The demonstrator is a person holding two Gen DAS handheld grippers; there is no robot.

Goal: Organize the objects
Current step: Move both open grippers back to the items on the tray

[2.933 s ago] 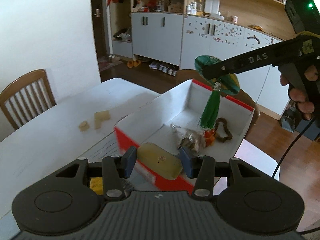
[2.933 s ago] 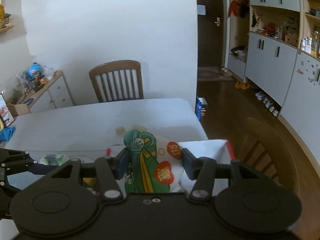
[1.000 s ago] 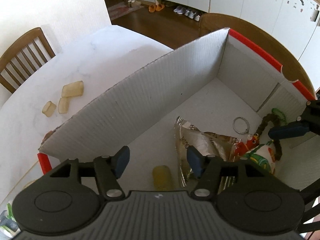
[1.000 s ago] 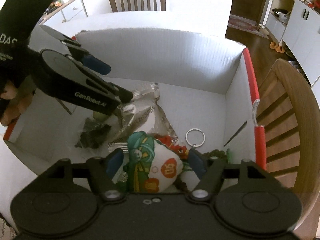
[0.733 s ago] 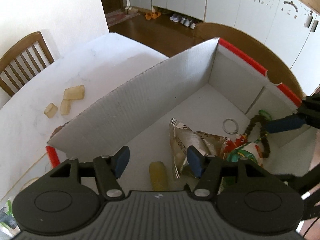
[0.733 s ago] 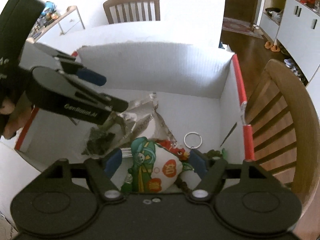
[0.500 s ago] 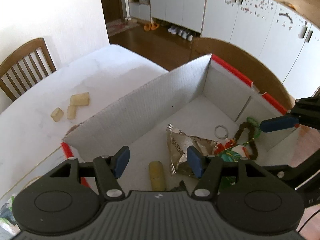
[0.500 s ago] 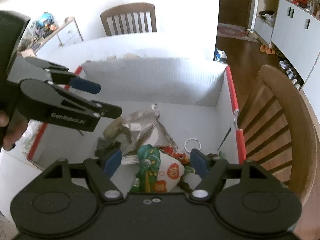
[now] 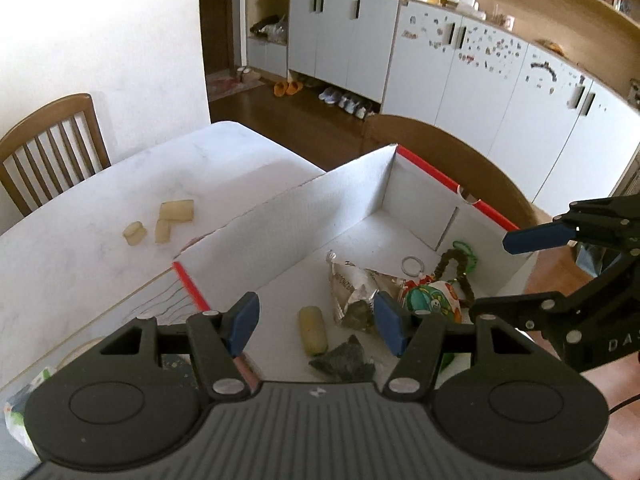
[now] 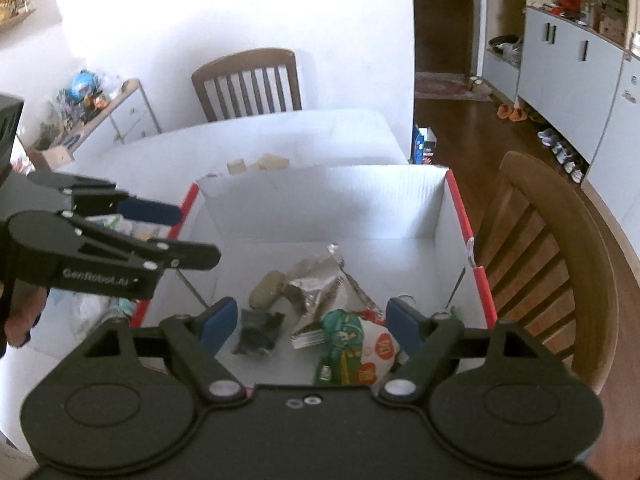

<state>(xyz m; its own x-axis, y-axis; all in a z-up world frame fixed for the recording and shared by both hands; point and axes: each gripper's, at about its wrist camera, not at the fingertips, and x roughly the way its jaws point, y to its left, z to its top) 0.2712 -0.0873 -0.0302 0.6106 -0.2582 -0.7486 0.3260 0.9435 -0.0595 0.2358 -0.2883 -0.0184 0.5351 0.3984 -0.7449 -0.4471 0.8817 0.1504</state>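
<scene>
Both tongs have lifted empty, right (image 10: 308, 326) opening, left (image 9: 316, 322) parted; charm (image 10: 354, 346) half-hidden below

A plain white wall (image 10: 240, 20) backs a slatted wooden chair (image 10: 248, 80) at the far edge of the white surface (image 9: 120, 200); dark wooden floor (image 9: 304, 116) runs to a row of white cabinets (image 9: 460, 76) under wooden shelves (image 9: 540, 4); shoes (image 9: 344, 100) line the cabinet base; a curved-back chair (image 10: 560, 248) stands near; daylight is bright.
</scene>
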